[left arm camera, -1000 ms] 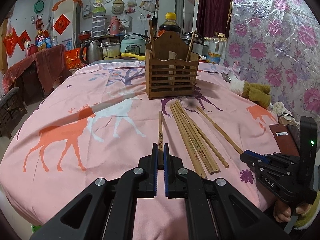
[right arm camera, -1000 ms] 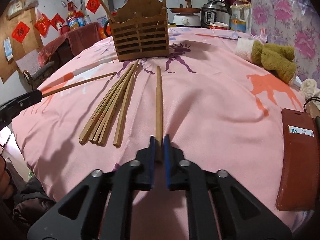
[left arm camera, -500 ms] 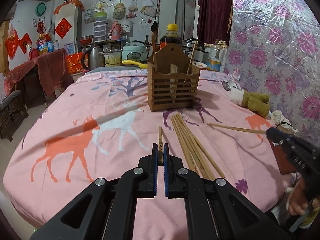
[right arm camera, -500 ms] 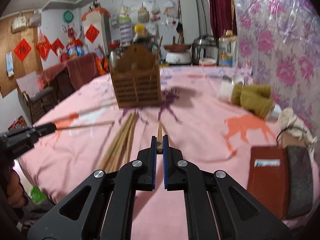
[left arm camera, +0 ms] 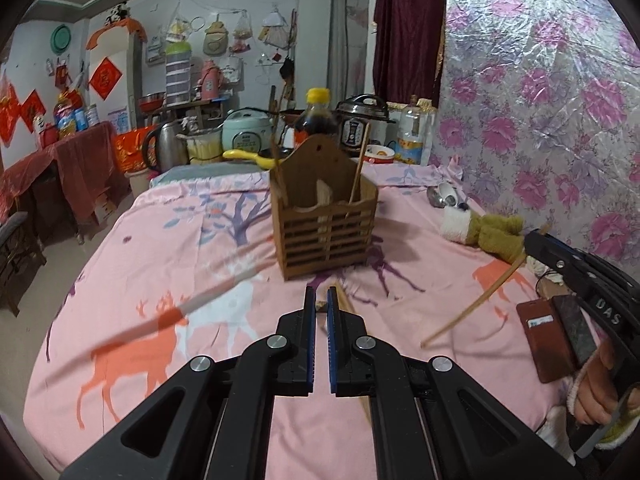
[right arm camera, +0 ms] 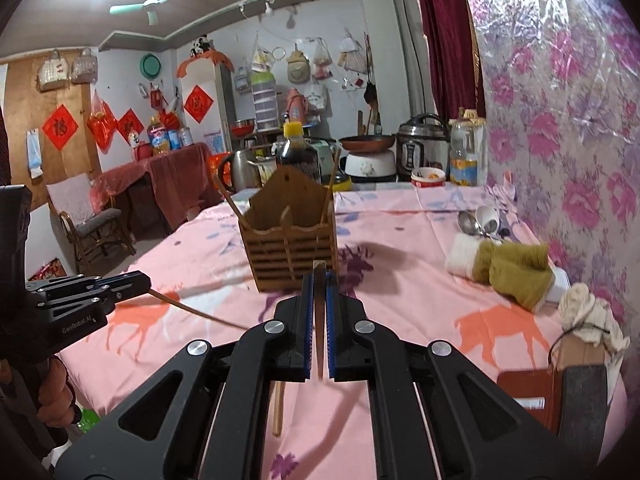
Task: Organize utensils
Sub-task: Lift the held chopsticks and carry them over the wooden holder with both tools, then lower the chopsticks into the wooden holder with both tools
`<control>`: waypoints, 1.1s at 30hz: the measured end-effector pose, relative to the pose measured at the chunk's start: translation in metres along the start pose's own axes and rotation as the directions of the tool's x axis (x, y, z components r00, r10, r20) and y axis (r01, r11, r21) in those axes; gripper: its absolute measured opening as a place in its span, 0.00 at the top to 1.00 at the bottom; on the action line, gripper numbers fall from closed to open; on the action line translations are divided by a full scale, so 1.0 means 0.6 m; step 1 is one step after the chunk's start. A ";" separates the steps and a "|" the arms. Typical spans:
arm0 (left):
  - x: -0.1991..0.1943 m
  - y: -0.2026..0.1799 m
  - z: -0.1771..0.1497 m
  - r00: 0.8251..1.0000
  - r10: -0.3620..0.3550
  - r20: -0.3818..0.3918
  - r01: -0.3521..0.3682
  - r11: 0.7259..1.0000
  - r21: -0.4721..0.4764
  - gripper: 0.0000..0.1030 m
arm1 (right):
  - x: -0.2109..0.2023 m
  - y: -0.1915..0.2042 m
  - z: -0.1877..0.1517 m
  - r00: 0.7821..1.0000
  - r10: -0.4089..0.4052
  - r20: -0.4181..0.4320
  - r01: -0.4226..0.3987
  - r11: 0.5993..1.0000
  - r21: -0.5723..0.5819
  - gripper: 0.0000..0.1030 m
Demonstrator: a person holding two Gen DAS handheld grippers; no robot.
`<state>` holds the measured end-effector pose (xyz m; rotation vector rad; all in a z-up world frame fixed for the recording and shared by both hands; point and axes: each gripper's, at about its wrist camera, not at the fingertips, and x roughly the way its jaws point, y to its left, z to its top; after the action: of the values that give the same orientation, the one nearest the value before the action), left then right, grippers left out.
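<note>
Above the pink table [left arm camera: 160,248], each gripper is clamping one chopstick. The left gripper [left arm camera: 319,308] is pinching a chopstick [left arm camera: 320,303] end-on, aimed at the wooden holder [left arm camera: 326,216] at 12 o'clock. The right gripper [right arm camera: 319,300] is gripping its chopstick [right arm camera: 319,312] toward that holder [right arm camera: 289,236], which is standing mid-table with two sticks upright inside.

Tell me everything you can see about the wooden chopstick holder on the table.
The wooden chopstick holder is a brown box with slatted front and sides, a taller peaked back panel with a small hanging hole, and inner dividers. It stands upright on the pink deer-print tablecloth, ahead of both grippers. A few sticks lean inside it, one at each end. A dark sauce bottle shows behind it. Neither gripper touches it.
</note>
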<state>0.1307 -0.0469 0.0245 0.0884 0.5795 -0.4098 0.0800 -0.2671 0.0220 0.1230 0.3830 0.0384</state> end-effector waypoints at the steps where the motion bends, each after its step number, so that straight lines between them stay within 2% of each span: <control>1: 0.001 -0.003 0.011 1.000 -0.007 0.003 0.007 1.000 0.006 0.95 | 0.004 0.001 0.006 1.000 0.000 0.002 0.000 1.000 0.001 0.94; 5: 0.010 -0.010 0.058 0.999 -0.039 0.009 0.039 0.999 0.017 0.95 | 0.025 0.003 0.034 1.000 0.004 0.007 -0.004 1.000 0.001 0.94; 10: 0.021 -0.013 0.118 0.998 -0.048 0.036 0.047 0.998 0.034 0.95 | 0.052 0.015 0.077 0.999 -0.002 0.033 0.002 1.000 -0.017 0.94; 15: 0.027 -0.012 0.203 0.993 -0.033 0.118 0.029 0.999 0.034 0.95 | 0.080 0.031 0.155 0.995 -0.007 0.102 0.010 1.000 -0.026 0.94; 18: 0.024 -0.008 0.263 0.979 -0.022 0.203 0.020 1.000 0.014 0.95 | 0.097 0.044 0.201 0.989 -0.014 0.150 0.018 1.000 -0.023 0.94; 22: 0.041 -0.002 0.308 0.965 0.006 0.262 -0.005 1.000 -0.004 0.95 | 0.135 0.056 0.237 0.983 -0.031 0.181 0.037 0.999 -0.029 0.94; 27: 0.089 0.007 0.327 0.957 0.055 0.285 -0.050 0.998 -0.024 0.95 | 0.202 0.067 0.245 0.985 -0.053 0.164 0.061 0.997 -0.046 0.94; 31: 0.141 0.028 0.305 0.963 0.056 0.262 -0.044 0.998 -0.051 0.94 | 0.248 0.065 0.224 0.993 -0.045 0.110 0.051 0.997 -0.052 0.93; 33: 0.163 0.040 0.289 0.972 0.073 0.224 -0.059 0.996 -0.069 0.84 | 0.266 0.059 0.210 0.995 -0.060 0.077 0.063 0.997 -0.038 0.88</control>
<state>0.3038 -0.0928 0.1147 0.0013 0.3630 -0.3314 0.2750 -0.2362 0.0835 0.0728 0.3098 -0.0191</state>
